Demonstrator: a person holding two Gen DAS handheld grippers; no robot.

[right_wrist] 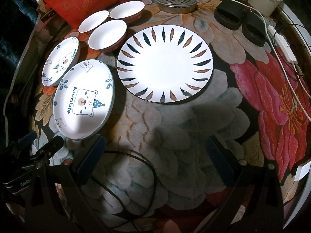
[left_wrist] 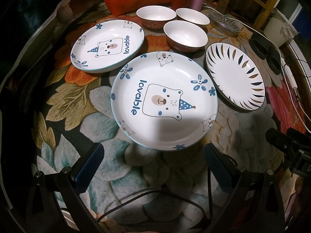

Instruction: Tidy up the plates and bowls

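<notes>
- The left tool (left_wrist: 153,163) stands wide open with nothing between its blue pads, low over the flowered cloth (left_wrist: 175,174) on the desk.
- Straight ahead at twelve o'clock, just beyond its fingertips, lies the near bear plate (left_wrist: 164,101); its closest rim sits between the two fingers' lines but untouched.
- At ten o'clock from there rests the second bear plate (left_wrist: 107,45), apart from the first.
- At two o'clock lies the leaf-pattern plate (left_wrist: 235,77), close beside the near bear plate without touching.
- Three bowls (left_wrist: 185,36) cluster at twelve o'clock behind the plates, upright and nearly touching each other.
- The right tool (right_wrist: 155,153) is also spread wide and empty, above the cloth.
- From the right tool, the leaf-pattern plate (right_wrist: 165,64) is at twelve o'clock, a clear gap away; the near bear plate (right_wrist: 84,99) sits at ten o'clock, its rim just beside the left finger.
- A metal lid (right_wrist: 176,1) and black slippers (right_wrist: 239,21) lie at the far edge.
</notes>
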